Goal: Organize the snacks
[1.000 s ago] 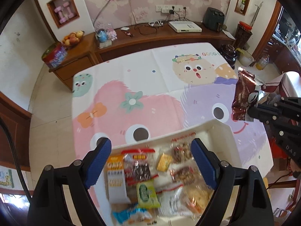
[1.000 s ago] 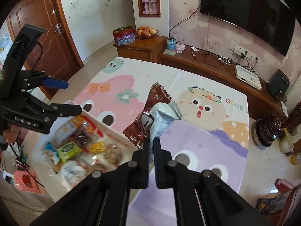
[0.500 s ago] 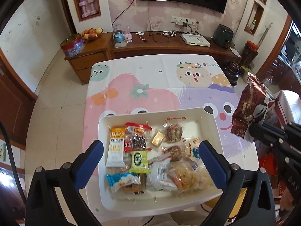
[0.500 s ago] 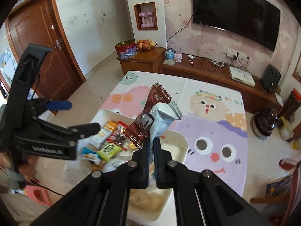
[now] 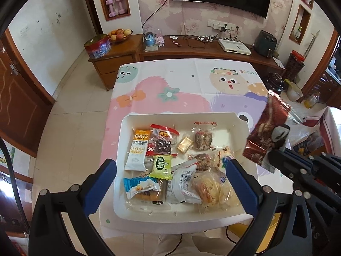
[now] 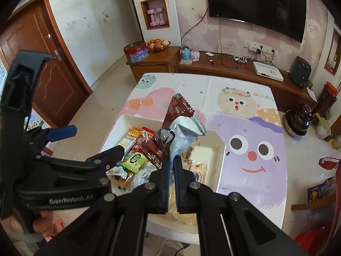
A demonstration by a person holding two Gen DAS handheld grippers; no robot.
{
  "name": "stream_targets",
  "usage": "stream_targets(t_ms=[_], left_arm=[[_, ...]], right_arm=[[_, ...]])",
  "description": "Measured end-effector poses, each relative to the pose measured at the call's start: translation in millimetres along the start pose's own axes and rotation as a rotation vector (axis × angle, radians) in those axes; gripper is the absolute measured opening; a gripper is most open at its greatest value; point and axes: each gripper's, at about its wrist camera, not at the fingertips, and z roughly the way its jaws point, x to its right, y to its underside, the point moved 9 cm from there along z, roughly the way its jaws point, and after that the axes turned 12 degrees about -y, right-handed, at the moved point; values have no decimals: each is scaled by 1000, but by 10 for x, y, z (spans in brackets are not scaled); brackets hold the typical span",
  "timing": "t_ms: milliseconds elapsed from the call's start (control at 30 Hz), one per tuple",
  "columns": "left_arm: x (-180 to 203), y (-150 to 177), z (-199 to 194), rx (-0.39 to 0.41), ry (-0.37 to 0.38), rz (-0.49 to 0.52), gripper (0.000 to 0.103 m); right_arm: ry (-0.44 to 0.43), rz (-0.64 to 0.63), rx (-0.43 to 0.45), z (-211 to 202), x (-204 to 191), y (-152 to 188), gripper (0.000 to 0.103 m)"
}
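Left wrist view: the left gripper (image 5: 170, 175) is hanging above the white tray (image 5: 122, 140) with its blue-padded fingers (image 5: 100, 186) spread as wide as they go, gripping nothing. The tray is sitting at the near end of the cartoon tablecloth (image 5: 185, 81), which is showing the letters "GOOD" at its far right edge. Inside the tray, a white and orange bar (image 5: 138, 149) is reading "OATS" and "20%"; beside it a red-topped clear packet (image 5: 163, 141) is showing dark contents, and a green packet (image 5: 161, 166) carries writing too small to read. A blue and white cake packet (image 5: 141, 186) is lying near the front. To the right of the tray, the right gripper (image 5: 275, 155) is holding the brown wrapper (image 5: 268, 132) in the air.

Right wrist view: the right gripper (image 6: 169, 166) is pinching the brown wrapper (image 6: 170, 132) between fully closed fingers, its silver inner side folding outward, held over the tray (image 6: 116, 128). The left gripper (image 6: 93, 140) body on the left is bearing the brand "GenRobot.AI", with a hand (image 6: 42, 219) under it.
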Motion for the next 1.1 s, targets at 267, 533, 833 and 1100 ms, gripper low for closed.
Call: stream_targets(t_ms=[267, 533, 833, 1100], left_arm=[[-60, 48, 46, -16, -17, -11, 102], [-110, 74, 153, -55, -36, -22, 102], [-142, 75, 210, -68, -42, -32, 102], [-143, 69, 216, -65, -41, -33, 102]], right_arm=[[21, 20, -13, 73, 20, 54, 4], [39, 45, -46, 165, 83, 94, 4], [42, 48, -110, 304, 69, 174, 6], [51, 79, -99, 283, 142, 183, 21]])
